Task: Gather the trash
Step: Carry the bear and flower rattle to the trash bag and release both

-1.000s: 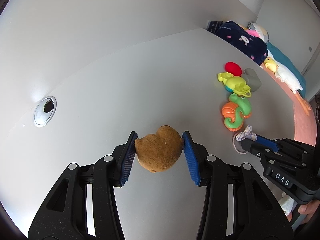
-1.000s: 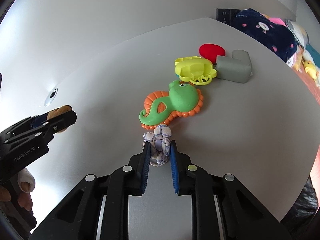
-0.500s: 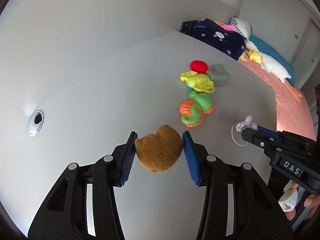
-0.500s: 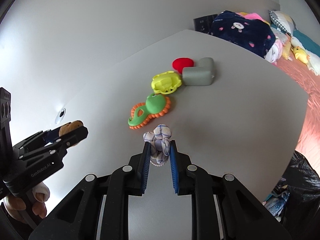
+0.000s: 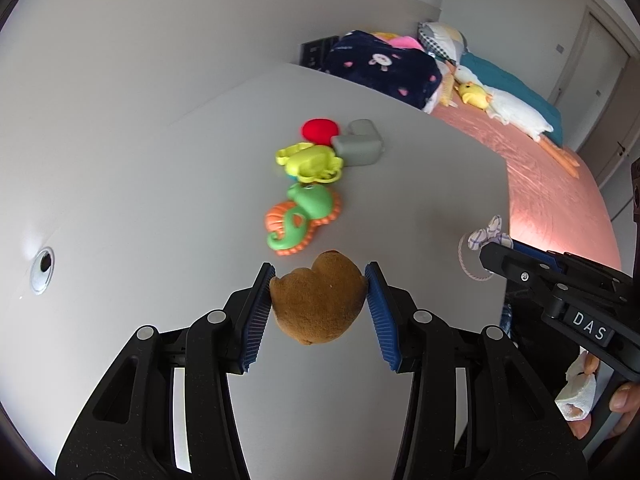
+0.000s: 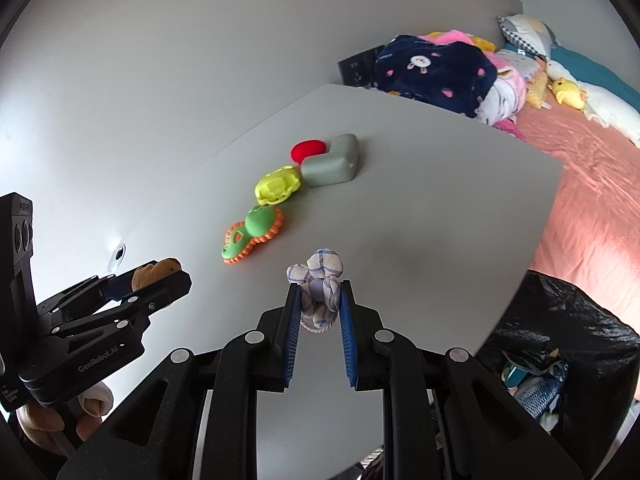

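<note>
Left wrist view: the left hand-held gripper (image 5: 319,292) grasps a brown plush heart (image 5: 318,300); the right hand-held gripper (image 6: 318,304) clenches a checked cloth knot (image 6: 318,280) above the grey table (image 6: 420,208).

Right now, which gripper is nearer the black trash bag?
Right. The right gripper, shut on the checked cloth knot, is beside the black trash bag; the left gripper holds the brown plush farther away.

Brown plush (image 5: 318,298) between left jaws
</note>
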Demonstrator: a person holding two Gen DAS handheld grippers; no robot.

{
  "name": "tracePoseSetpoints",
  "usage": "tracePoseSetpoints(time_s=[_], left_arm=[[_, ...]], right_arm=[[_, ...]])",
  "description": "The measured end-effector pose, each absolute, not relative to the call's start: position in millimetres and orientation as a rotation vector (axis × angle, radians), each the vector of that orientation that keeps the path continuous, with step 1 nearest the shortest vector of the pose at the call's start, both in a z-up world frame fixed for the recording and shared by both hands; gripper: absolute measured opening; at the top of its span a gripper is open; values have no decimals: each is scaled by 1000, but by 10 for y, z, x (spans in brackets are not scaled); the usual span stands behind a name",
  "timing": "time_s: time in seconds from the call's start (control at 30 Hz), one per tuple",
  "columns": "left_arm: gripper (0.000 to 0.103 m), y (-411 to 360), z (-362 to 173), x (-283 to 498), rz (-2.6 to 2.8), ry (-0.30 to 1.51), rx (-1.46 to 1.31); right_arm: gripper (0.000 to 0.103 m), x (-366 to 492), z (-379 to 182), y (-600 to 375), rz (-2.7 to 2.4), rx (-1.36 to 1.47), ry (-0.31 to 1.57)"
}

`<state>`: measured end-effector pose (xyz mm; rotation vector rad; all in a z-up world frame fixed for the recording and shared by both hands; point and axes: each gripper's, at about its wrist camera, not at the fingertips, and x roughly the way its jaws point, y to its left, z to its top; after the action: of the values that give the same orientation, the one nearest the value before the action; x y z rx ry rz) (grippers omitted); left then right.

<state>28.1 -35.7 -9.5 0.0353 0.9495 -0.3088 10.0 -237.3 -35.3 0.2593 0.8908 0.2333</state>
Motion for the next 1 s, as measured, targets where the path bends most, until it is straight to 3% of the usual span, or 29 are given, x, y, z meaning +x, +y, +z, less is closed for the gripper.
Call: tracePoseSetpoints(time_s=[1.0], left_arm=[[46,-1835,99,-30,-601,899,191]], right_arm=[[21,-573,-276,-3696,-35,366,805]])
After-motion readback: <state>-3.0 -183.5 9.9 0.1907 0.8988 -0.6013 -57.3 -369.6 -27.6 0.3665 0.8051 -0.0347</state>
